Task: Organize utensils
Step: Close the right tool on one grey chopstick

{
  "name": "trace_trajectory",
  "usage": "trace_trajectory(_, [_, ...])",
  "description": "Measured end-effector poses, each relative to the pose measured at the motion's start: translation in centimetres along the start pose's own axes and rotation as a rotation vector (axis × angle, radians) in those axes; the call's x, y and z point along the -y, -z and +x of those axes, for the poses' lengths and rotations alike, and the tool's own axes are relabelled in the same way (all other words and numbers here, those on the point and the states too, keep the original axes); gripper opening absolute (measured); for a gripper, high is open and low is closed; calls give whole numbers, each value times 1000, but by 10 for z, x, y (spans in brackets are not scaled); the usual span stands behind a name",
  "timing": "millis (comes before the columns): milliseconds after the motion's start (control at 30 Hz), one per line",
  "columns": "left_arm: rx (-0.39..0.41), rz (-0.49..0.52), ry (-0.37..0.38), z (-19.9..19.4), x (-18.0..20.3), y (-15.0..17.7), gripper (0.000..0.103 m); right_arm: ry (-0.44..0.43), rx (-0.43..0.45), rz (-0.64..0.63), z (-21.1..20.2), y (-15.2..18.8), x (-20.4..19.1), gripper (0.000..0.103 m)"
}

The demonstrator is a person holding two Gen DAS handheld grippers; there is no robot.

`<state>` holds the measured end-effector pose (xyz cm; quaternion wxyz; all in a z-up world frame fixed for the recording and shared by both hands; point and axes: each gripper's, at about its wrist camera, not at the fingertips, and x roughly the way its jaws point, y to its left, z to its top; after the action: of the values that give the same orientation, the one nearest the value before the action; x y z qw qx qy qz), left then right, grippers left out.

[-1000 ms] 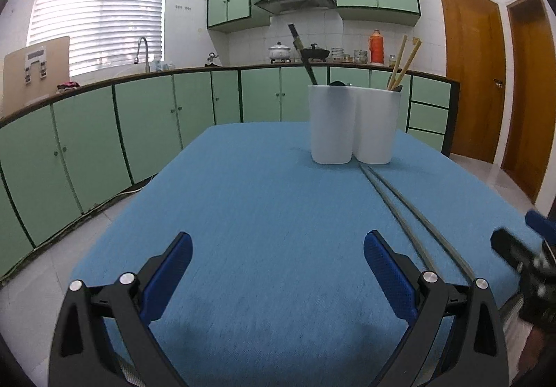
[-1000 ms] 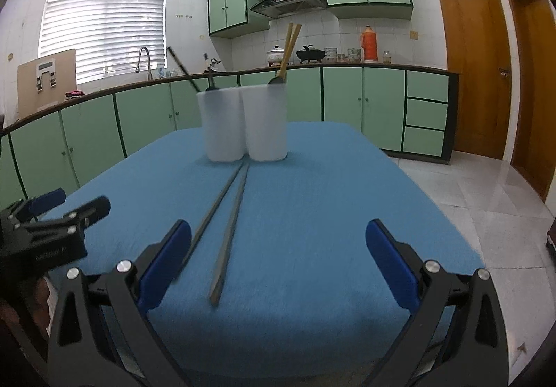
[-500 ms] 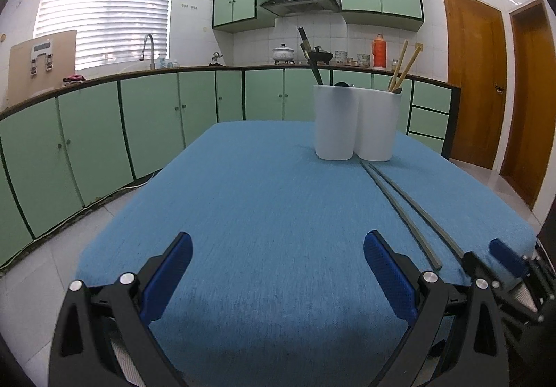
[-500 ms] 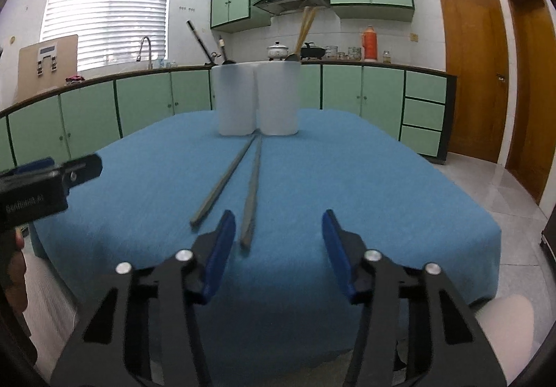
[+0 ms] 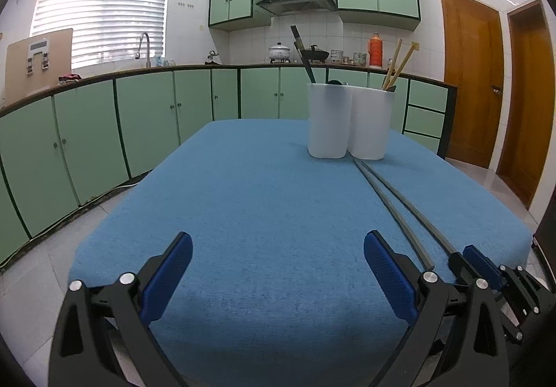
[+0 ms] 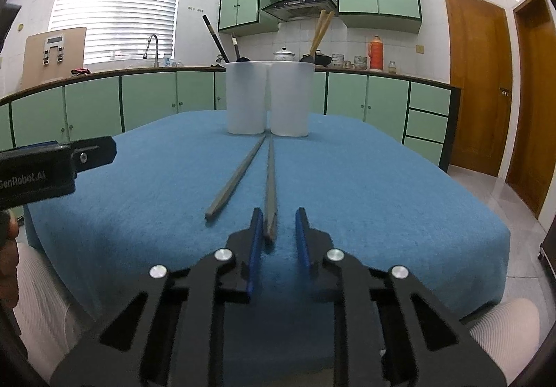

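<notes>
- Left gripper, near left of the blue table: fingers spread wide with nothing between the blue pads; it hangs over the table's near edge; in the right wrist view its black body shows at the left edge, well apart from the chopsticks.
- Left grey chopstick: flat on the cloth, running from near the holder's base back toward the near edge, its near end free and just left of the right gripper.
- White two-cup utensil holder: upright at the far middle of the table; dark-handled utensils lean out of its left cup, wooden chopsticks out of its right cup.
- Right grey chopstick: also flat on the cloth, beside the first; its near end lies between the right gripper's fingers.
- Right gripper, near middle-right: fingers drawn narrow around that near end; the left pad looks to touch it, the right pad stands a little off; not pressed tight.
</notes>
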<state>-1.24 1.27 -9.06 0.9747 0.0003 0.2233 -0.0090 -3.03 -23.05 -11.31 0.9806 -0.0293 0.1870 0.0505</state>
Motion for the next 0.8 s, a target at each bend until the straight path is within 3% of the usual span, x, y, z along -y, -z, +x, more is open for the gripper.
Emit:
trace_trajectory(167, [-1,-4,1,-1,0,1,97,-8,-3,-11,2,0,0,6])
trace_trajectory(500, [-6,-4,15,-3,6,1,97,37,22,2,-5,-1,7,6])
trace_trajectory(800, [-22,16,94,-1,38,3,97,130,55,67,-24,-3,43,6])
